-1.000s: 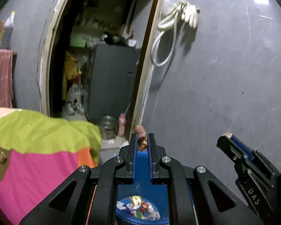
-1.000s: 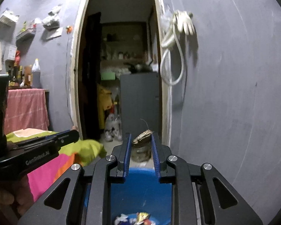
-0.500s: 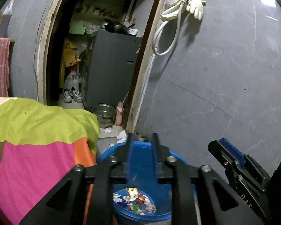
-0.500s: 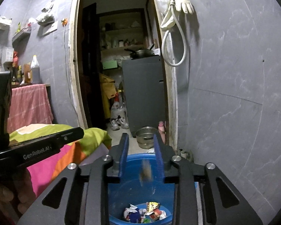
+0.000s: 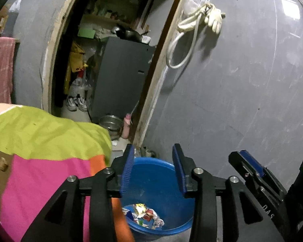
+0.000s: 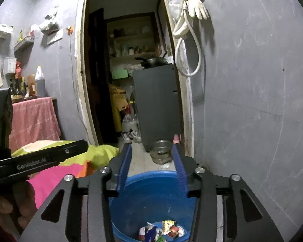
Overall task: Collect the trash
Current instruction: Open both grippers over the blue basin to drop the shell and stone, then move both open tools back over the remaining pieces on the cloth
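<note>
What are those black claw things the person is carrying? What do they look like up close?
Two matching hand-held tools. Each, like the left tool and the right tool, is a black frame with triangular cut-outs, silver bolts and two flat fingers lined with ribbed blue pads. From the side, white lettering shows on the left one: "GenRobot.AI". No cables or sleeves are visible.

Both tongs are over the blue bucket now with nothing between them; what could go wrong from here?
1. The left tongs and right tongs, jaws just opened and empty, hang close side by side; turning away could knock them together.
2. The blue bucket is light and holds only a few wrappers; a bump on its rim might tip it.
3. The bright blanket lies against the bucket and could snag.
</note>
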`<action>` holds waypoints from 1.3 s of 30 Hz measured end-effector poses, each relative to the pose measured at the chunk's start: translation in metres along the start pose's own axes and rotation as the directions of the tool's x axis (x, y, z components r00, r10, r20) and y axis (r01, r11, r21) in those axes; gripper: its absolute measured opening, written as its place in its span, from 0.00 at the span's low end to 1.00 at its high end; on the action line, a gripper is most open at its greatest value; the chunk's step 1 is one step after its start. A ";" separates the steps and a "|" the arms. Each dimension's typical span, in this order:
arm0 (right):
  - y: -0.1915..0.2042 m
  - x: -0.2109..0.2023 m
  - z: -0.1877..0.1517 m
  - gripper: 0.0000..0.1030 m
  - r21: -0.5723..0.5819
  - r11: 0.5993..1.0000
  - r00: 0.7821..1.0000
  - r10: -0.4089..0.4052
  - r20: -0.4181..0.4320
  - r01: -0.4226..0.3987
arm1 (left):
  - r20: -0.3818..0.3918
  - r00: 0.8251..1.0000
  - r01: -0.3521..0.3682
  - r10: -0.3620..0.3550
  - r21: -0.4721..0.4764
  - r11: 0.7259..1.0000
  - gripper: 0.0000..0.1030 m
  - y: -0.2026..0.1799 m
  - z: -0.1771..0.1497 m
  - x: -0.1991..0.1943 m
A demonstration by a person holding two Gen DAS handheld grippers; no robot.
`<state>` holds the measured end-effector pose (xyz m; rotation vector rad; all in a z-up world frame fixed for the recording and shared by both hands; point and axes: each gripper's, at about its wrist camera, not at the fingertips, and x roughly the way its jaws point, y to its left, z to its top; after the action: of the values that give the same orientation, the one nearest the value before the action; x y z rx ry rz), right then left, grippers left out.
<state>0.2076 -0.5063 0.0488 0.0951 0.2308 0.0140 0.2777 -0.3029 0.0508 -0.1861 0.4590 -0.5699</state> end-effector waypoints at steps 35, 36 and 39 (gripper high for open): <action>0.193 0.000 -0.007 1.00 -0.095 0.951 0.956 0.293 -0.028 -0.295 | -0.067 0.938 -0.341 0.339 -0.008 0.940 0.96 0.175 -0.043 -0.183; 0.195 0.003 -0.010 1.00 -0.099 0.949 0.954 0.297 -0.048 -0.301 | -0.085 0.939 -0.334 0.332 -0.004 0.943 0.96 0.177 -0.046 -0.179; 0.203 0.023 -0.017 1.00 -0.128 0.943 0.948 0.290 -0.133 -0.306 | -0.151 0.939 -0.311 0.308 0.001 0.950 0.93 0.184 -0.048 -0.163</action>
<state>0.2259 -0.3026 0.0464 -0.0194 0.3254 0.3396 0.2210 -0.0618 0.0140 -0.0896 0.6279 -0.2695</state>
